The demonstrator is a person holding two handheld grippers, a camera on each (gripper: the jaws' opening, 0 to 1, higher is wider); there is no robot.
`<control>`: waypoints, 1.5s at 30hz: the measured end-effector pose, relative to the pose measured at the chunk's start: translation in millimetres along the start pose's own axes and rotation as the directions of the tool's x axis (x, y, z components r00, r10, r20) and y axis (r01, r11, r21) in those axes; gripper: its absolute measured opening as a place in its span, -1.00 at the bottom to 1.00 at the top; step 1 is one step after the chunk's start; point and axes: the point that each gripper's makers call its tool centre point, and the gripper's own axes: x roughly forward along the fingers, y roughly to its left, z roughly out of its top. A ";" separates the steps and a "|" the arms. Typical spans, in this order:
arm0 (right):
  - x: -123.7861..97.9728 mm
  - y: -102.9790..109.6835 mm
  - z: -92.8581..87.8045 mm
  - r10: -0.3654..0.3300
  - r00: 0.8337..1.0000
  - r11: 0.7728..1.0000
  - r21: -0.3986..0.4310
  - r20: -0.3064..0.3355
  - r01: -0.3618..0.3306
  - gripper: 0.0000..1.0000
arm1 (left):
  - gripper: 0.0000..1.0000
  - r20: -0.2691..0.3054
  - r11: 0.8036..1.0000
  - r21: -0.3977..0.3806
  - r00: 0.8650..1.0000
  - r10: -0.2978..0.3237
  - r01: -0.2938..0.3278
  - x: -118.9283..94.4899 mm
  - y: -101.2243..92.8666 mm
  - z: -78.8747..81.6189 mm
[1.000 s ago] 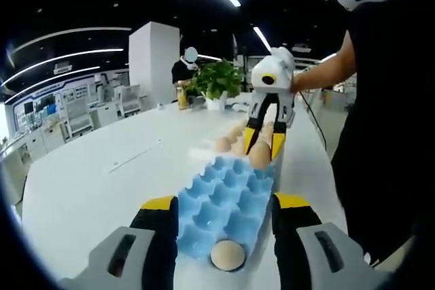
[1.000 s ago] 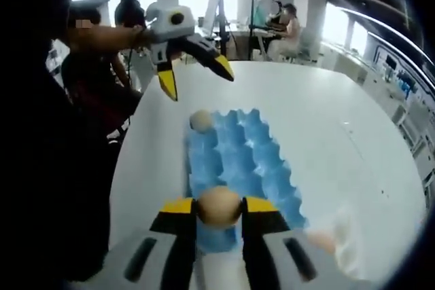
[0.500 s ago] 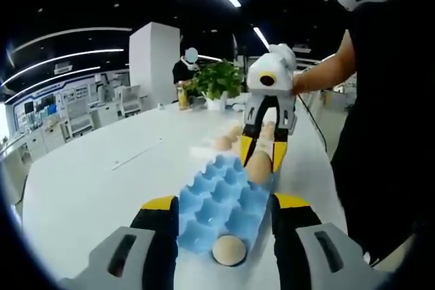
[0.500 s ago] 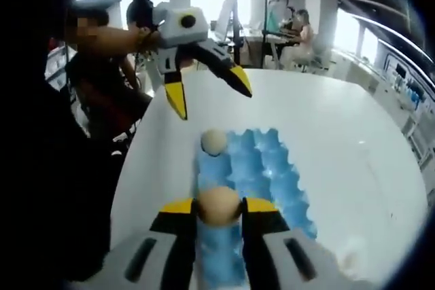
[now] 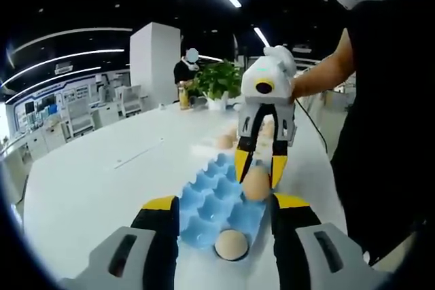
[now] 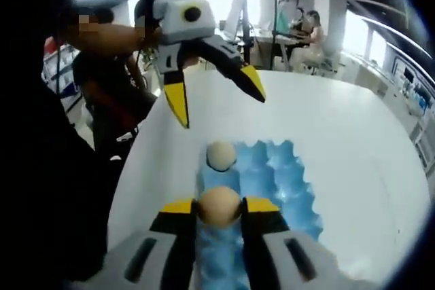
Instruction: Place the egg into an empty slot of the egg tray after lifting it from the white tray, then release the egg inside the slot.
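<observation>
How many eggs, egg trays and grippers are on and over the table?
Beige eggs: 4, one held, one in the tray, two beyond it.
Blue moulded egg tray: 1.
Yellow-tipped hand-held grippers: 2, left and right.
Total: 7.

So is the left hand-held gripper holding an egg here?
No: the left hand-held gripper hangs open and empty above the egg tray; the right hand-held gripper holds the egg.
</observation>
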 end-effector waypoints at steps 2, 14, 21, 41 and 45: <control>4.4 2.1 5.4 0.007 1.000 1.000 -0.007 0.006 -0.007 -0.50 | 0.08 0.000 1.000 -0.001 1.000 0.001 -0.001 -1.7 0.6 -0.9; 61.7 30.6 60.6 0.116 0.992 0.990 -0.091 0.047 -0.111 -0.50 | 0.09 0.003 1.000 -0.001 1.000 0.000 0.000 -13.8 3.0 -7.7; 89.5 34.2 75.8 0.155 0.987 0.983 -0.103 0.048 -0.149 -0.50 | 0.09 0.005 1.000 -0.004 1.000 0.009 -0.009 -20.6 8.5 -11.4; 122.5 38.8 71.8 0.177 0.984 0.972 -0.157 -0.014 -0.177 -0.50 | 0.10 -0.003 1.000 -0.011 1.000 0.020 -0.020 -27.0 5.9 -13.8; 122.8 38.2 71.2 0.177 0.984 0.971 -0.159 -0.014 -0.177 -0.49 | 0.09 -0.007 1.000 -0.008 1.000 0.019 -0.019 -27.0 5.3 -14.0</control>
